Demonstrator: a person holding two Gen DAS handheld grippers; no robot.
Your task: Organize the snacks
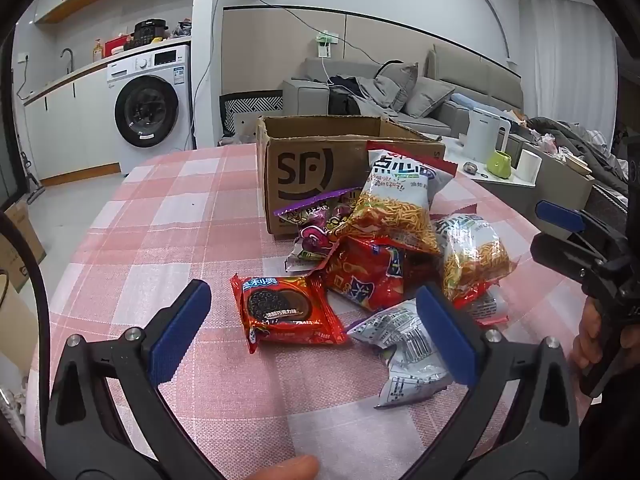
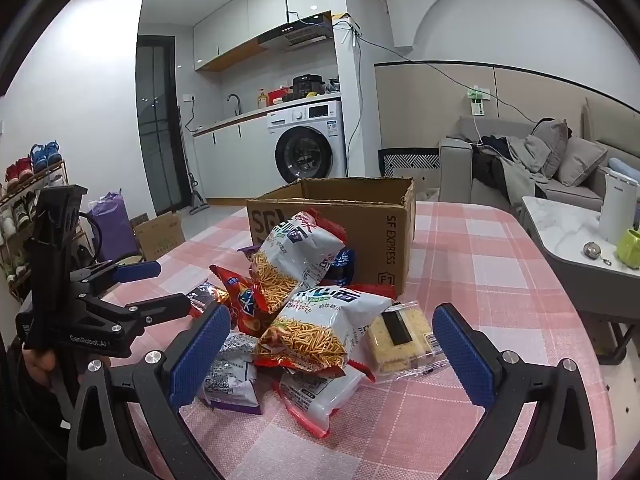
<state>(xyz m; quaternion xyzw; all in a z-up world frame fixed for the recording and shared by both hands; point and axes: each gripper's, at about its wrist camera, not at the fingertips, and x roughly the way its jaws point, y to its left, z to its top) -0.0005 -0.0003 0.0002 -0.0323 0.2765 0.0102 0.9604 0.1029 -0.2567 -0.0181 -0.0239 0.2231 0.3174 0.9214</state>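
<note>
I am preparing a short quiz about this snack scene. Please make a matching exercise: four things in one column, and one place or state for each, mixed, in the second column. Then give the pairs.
Things:
1. cardboard box
2. Oreo packet
3. cracker pack
4. left gripper

Places or states:
A. open, holding nothing
B. clear wrapper, on the right edge of the pile in the right wrist view
C. flaps open, behind the snack pile
D. red, flat on the tablecloth, nearest the left gripper

Pairs: 1-C, 2-D, 3-B, 4-A
</note>
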